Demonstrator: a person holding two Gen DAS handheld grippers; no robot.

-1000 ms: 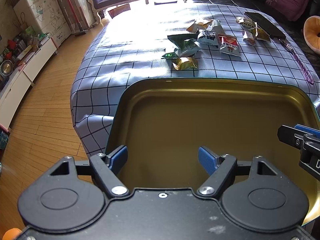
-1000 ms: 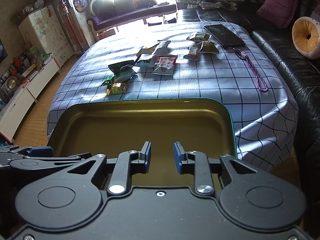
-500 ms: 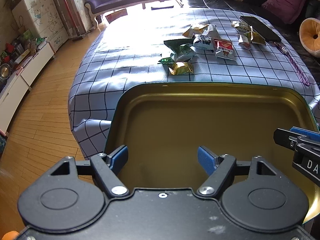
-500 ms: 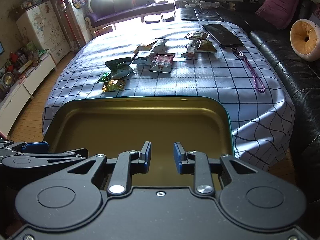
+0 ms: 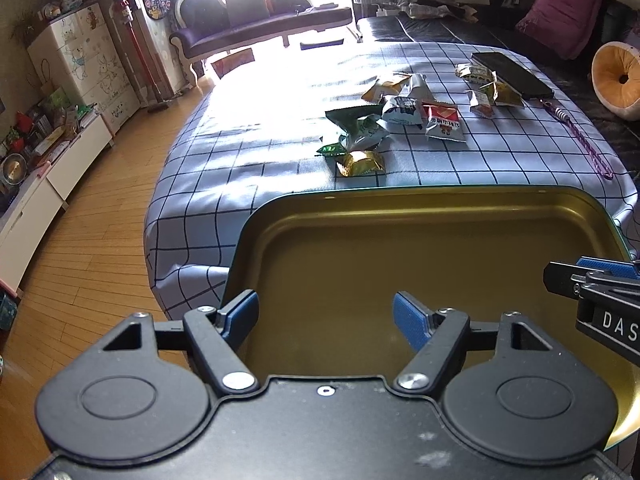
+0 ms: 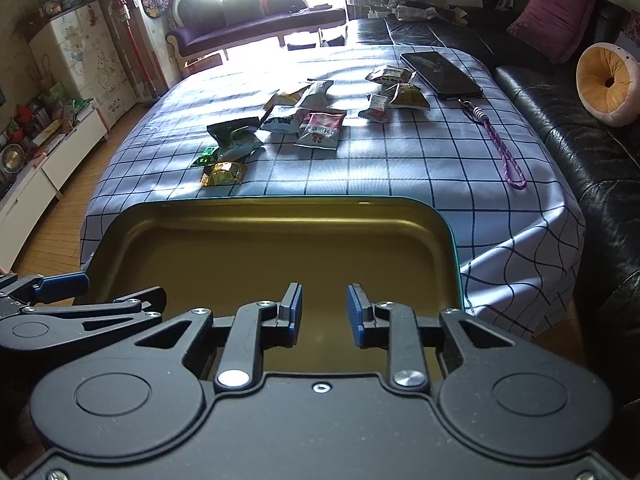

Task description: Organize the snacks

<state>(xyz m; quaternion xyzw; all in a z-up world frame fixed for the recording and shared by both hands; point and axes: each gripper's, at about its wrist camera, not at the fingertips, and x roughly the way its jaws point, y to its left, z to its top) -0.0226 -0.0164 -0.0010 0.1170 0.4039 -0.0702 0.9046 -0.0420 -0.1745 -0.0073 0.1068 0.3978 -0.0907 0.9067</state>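
Observation:
A gold metal tray with a green rim fills the foreground in both wrist views, just short of the checked tablecloth. My left gripper hovers over the tray's left half. Its jaws are wide and closing, and only the bare tray floor shows between them. My right gripper is over the right half, its jaws half apart with nothing pinched. Several snack packets lie farther up the cloth: a gold one, a green one and a red and white one.
A black phone and a purple lanyard lie at the table's right. A black leather sofa runs along the right side, with a round cushion on it. Wooden floor and low white cabinets are to the left.
The left wrist view has tipped upward, showing more of the room, and the tray sits lower in the picture. The left jaws have narrowed slightly. The right gripper looks the same.

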